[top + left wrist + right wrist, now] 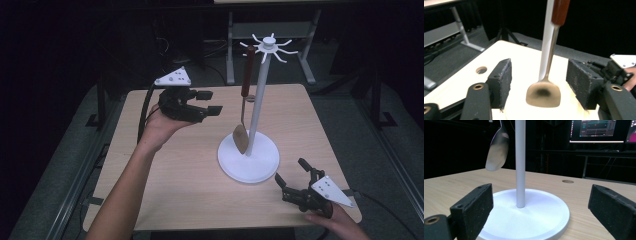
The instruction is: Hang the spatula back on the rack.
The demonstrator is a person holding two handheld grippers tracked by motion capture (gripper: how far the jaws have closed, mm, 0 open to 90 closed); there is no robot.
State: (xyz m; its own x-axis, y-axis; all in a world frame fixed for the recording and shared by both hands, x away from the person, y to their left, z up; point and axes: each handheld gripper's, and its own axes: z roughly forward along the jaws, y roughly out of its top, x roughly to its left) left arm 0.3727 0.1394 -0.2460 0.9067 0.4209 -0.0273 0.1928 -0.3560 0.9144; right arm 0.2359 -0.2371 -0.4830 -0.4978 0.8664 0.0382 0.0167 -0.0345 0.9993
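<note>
My left claw (206, 102) is released, level with the hanging spatula (243, 100), whose long axis is vertical beside the stand's pole (259, 100). My right claw (292, 176) rests open by the stand's base (260, 167), farther off.

Lab, monitors (599, 130), bare test table (185, 170)

A tall white utensil stand (252, 145) with a round white base and white hook arms stands on a pale, light-brown wood-grain table (170, 170). From it hangs a spatula (243, 100) with a reddish-brown wooden handle, silvery metal shank and dull brass-toned blade. Both grippers (207, 102) (292, 172) are matte black with speckled black pads (579, 82), brass-coloured rivets, and light grey triangular plates dotted with dark holes.
</note>
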